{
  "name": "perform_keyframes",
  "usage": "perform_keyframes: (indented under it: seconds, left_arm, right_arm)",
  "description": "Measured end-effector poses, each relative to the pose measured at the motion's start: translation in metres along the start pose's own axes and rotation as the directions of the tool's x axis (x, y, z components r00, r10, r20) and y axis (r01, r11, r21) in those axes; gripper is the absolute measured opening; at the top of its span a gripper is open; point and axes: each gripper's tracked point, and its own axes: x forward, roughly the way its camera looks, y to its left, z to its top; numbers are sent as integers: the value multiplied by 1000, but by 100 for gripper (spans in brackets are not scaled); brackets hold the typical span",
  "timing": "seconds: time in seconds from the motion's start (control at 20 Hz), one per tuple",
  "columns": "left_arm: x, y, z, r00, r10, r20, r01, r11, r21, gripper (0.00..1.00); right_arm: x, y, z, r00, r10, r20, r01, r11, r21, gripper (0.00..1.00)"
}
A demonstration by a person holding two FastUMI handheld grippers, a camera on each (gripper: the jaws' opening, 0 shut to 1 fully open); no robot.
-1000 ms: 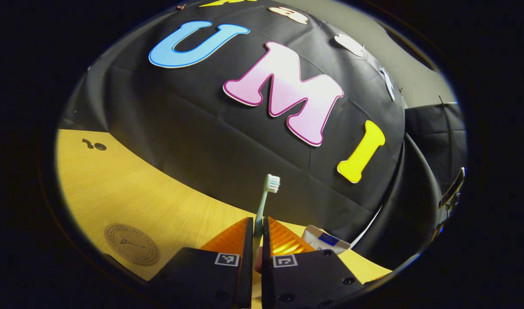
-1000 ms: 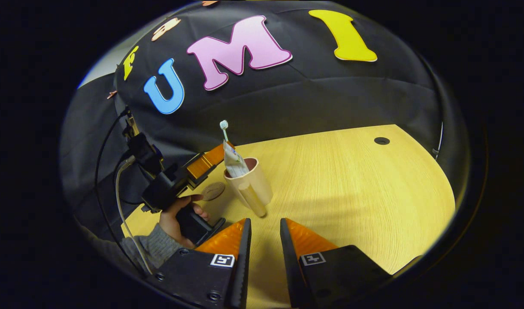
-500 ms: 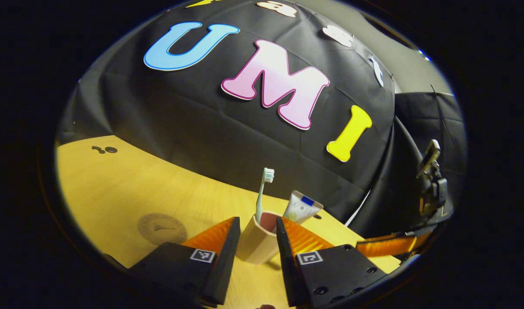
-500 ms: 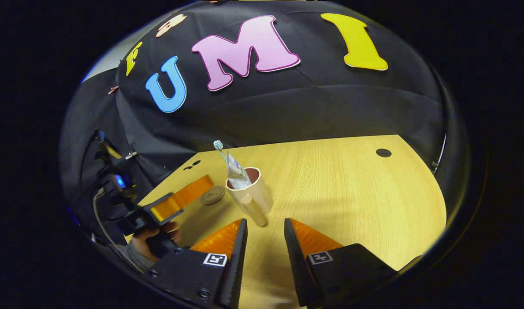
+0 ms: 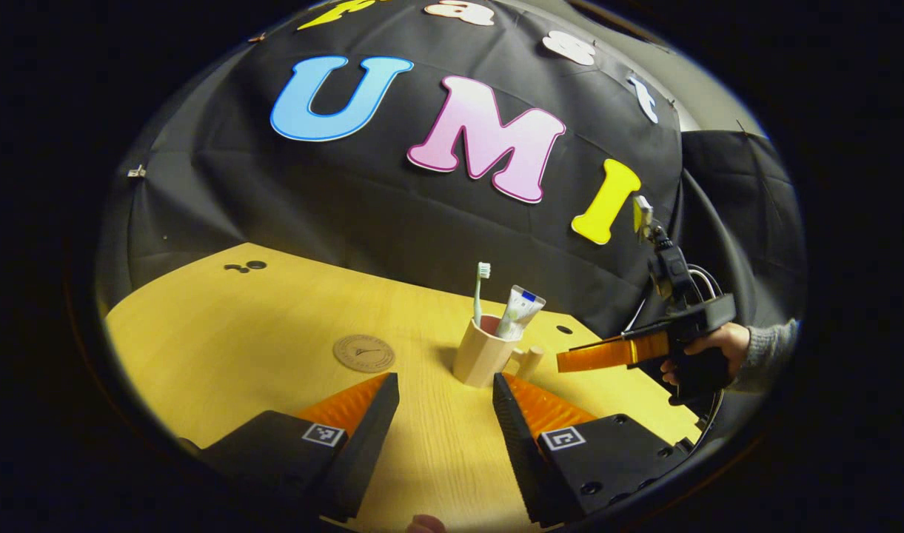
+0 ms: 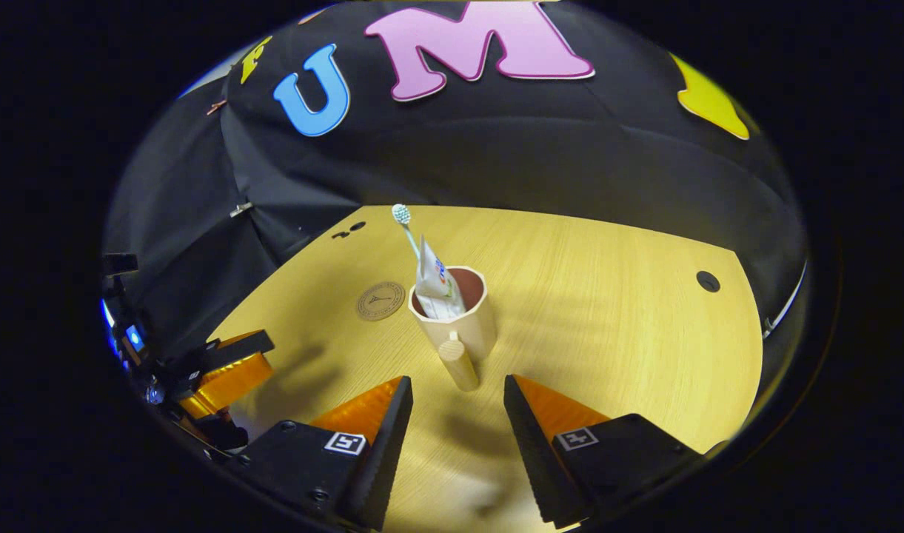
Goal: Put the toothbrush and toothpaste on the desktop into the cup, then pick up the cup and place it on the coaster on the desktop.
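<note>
Right gripper view: right tool (image 6: 457, 403) spread, empty; cup (image 6: 459, 326) handle just ahead; coaster (image 6: 380, 300) beyond.

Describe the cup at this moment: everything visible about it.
The cup is a beige, faceted tumbler with a reddish-brown inside and a stubby cylindrical handle jutting from its side. It looks like matte plastic. It stands upright on the wooden desktop, beside the round coaster and not on it. The toothbrush and the toothpaste stand in it, leaning on the rim. Neither gripper touches it.
</note>
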Motion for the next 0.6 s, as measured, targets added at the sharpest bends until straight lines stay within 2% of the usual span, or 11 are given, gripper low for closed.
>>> perform_keyframes:
  seconds: [0.15, 0.25, 0.4, 0.6]
  left_arm:
    - [-22, 5, 0, 999, 38, -9, -39, 999, -38, 82]
    - [-33, 11, 1, 998, 66, -10, -66, 996, -67, 82]
    - [-47, 24, -8, 994, 110, -27, -112, 990, -85, 82]
    - [-64, 42, -21, 984, 169, -49, -173, 979, -104, 82]
  right_arm:
    - [18, 9, 1, 998, 24, -62, -28, 998, -60, 80]
    - [32, 8, -1, 994, 7, -107, -19, 994, -108, 87]
    - [53, 6, -12, 981, -1, -193, -21, 994, -111, 87]
    - [73, -2, -14, 966, -37, -257, 8, 993, -116, 87]
